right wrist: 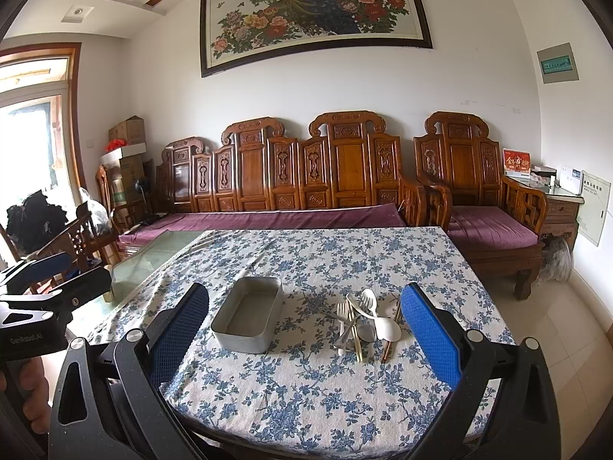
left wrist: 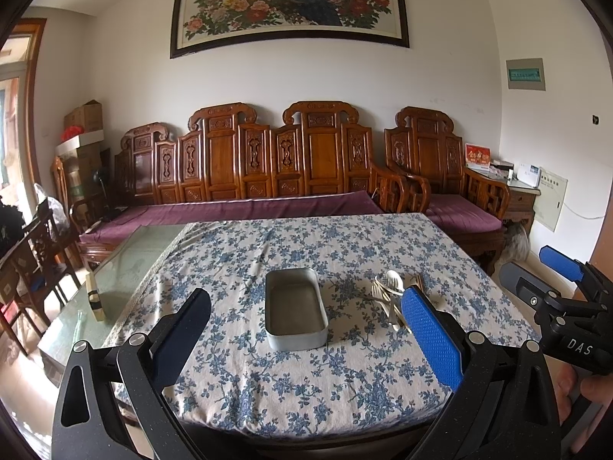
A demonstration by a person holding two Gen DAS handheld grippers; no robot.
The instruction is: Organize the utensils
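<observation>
Two grippers hang over the near edge of a table (right wrist: 383, 414) spread with a blue-flowered cloth (left wrist: 306, 383); behind it runs a carved wooden bench (right wrist: 291, 176) with a purple cushion, and above that a framed peacock painting (right wrist: 314, 11) on the white wall; the table's left part is bare glass (left wrist: 126, 268), uncovered by the cloth. Left gripper (left wrist: 306, 329) has its jaws spread wide, nothing between them, with the tin showing in the gap; right gripper (right wrist: 306, 329) is likewise spread wide and empty, its blue pads (right wrist: 431, 337) flanking the tin and the pile; each gripper shows at the edge of the other's view, with part of a hand (left wrist: 582, 391) on its handle. Metal tin (right wrist: 249, 318), rectangular with rounded corners, sits empty on the cloth near the middle; just to its right, apart from it, lies a loose pile of utensils (right wrist: 364, 322); in that pile, pale forks (right wrist: 343, 312) and a white spoon (right wrist: 387, 329) cross over one another, with brown chopsticks (right wrist: 389, 345) along the right side.
</observation>
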